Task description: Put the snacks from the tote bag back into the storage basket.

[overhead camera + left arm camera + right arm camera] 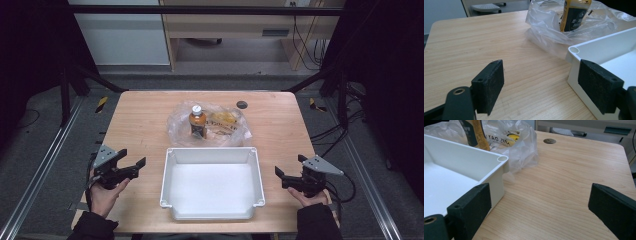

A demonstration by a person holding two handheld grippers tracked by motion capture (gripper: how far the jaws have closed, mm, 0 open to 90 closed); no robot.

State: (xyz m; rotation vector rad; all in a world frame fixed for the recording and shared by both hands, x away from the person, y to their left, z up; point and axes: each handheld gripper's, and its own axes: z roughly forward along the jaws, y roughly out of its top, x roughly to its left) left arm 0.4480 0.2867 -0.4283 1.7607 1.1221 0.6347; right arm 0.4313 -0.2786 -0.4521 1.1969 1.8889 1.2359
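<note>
On the wooden table (pixel 135 125), both grippers wait wide open and empty: left gripper (pixel 131 160) at eight o'clock, right gripper (pixel 289 167) at four, flanking the empty white plastic tray (pixel 212 153). Nothing seems begun; next comes reaching toward twelve for the orange bottle (pixel 197 122) standing in the crumpled clear plastic bag (pixel 180 122).

Each hand carried a black claw: the left claw (pixel 134 164) and the right claw (pixel 288 166) looked alike, with two thick, flat-faced black jaws on dark arms. Seen close, the left pads (pixel 489 85) were matt and faintly speckled, each with a small round hole near its edge, and a brass-ringed hole sat on the arm behind. A grey three-cornered plate topped each claw, dotted with small screws. Black cables trailed back from both. The person wore dark sleeves (pixel 92 227) to the wrists.
</note>
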